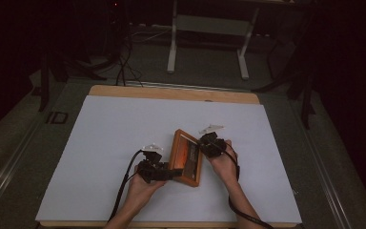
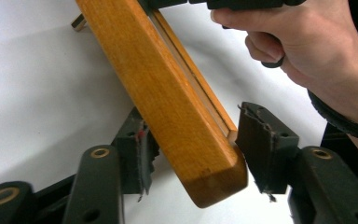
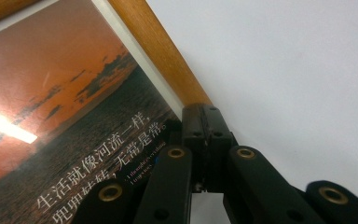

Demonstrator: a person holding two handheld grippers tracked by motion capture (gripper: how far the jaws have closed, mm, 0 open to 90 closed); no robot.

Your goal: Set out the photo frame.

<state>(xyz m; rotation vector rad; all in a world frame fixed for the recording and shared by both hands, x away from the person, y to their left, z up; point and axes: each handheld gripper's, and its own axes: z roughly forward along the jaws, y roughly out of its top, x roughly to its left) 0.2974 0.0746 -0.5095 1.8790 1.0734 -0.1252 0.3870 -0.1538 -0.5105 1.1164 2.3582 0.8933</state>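
Observation:
A wooden picture frame (image 1: 186, 157) with an orange sunset print lies tilted up on the white sheet. My left gripper (image 1: 174, 172) comes at the frame's near left corner. In the left gripper view both pads (image 2: 261, 140) sit against opposite faces of the wooden corner (image 2: 177, 116), so my left gripper (image 2: 193, 149) grips the frame. My right gripper (image 1: 202, 143) holds the frame's right edge. In the right gripper view my right gripper (image 3: 208, 126) is pinched tight on the wooden rail (image 3: 158, 51), beside the print (image 3: 74, 116) with its white lettering.
The white sheet (image 1: 124, 133) covers a wooden table top (image 1: 171, 91). Beyond the table's far edge stand white desk legs (image 1: 172, 43) and dark cables (image 1: 121, 67) on the floor. The hand on the right gripper (image 2: 307, 42) is close above the frame.

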